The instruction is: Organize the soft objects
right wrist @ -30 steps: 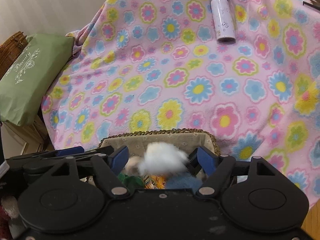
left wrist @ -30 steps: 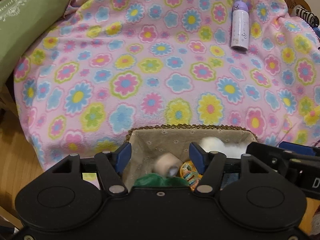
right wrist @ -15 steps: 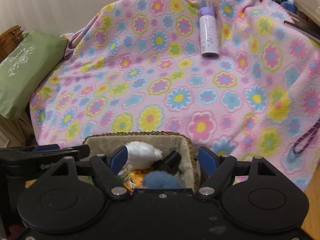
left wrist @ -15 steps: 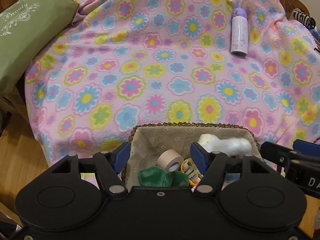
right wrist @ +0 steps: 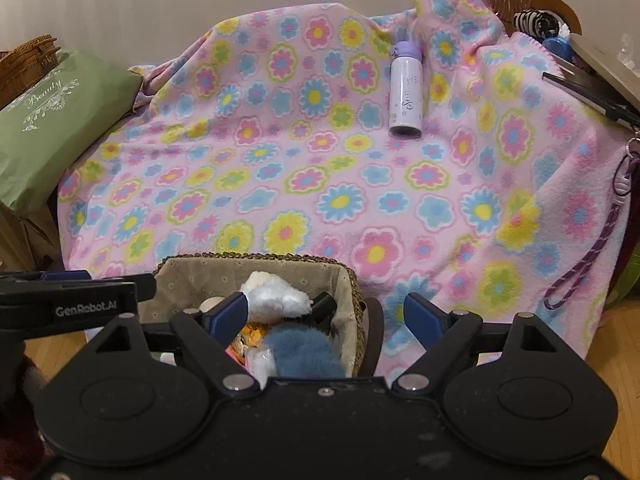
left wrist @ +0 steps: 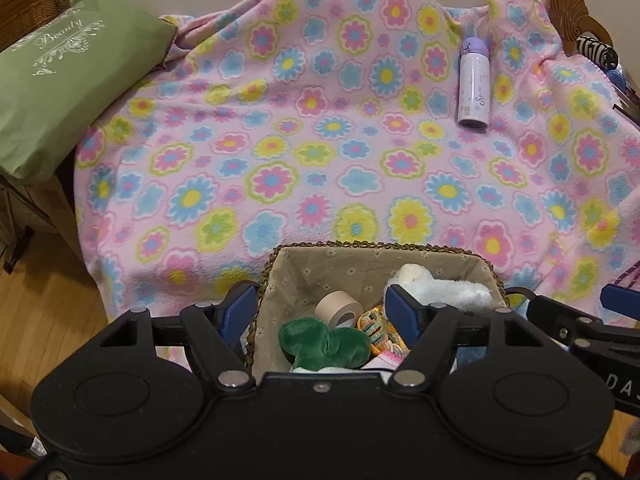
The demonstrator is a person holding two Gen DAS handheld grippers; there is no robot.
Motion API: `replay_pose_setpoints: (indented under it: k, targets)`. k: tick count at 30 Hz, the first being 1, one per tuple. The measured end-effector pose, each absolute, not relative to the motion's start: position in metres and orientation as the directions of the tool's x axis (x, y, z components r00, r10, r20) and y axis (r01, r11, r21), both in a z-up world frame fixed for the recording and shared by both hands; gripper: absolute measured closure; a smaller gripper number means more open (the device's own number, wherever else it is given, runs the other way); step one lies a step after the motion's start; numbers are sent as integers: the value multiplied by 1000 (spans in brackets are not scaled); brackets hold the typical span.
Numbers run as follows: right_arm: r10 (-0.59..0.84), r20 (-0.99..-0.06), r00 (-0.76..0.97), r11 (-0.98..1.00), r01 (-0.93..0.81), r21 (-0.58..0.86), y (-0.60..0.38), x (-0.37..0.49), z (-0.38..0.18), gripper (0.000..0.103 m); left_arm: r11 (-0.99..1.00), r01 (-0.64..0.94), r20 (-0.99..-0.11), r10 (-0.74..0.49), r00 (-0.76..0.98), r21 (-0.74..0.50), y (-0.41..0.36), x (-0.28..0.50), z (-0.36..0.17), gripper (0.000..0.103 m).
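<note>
Woven basket (left wrist: 276, 276) now holds the white plush (right wrist: 276, 298) I just released, both my grippers' jaws open and empty, backing away; sorting seems nearly done.

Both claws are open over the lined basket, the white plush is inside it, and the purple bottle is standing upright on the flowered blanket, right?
Not quite: the purple bottle is lying on its side on the flowered blanket, as the right wrist view shows. The rest holds.
</note>
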State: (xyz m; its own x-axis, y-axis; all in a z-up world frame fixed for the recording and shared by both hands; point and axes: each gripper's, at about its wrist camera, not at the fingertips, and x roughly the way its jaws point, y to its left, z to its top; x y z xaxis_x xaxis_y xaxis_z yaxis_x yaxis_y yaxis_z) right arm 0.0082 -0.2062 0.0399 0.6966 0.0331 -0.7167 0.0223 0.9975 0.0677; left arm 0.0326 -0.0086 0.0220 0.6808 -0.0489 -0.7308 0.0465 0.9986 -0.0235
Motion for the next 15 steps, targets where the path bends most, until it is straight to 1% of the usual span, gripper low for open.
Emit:
replay_pose_setpoints:
  k: [6,15]
  targets:
    - [14,-719,695,996,54,71,-215,3,41,16,999,26,-729,-44,684,-36,-4,24,23,36]
    - [18,-732,681,996,53,74,-214,-1,40,14,999,21,-732,-43,680,-39,-1,15,21,36]
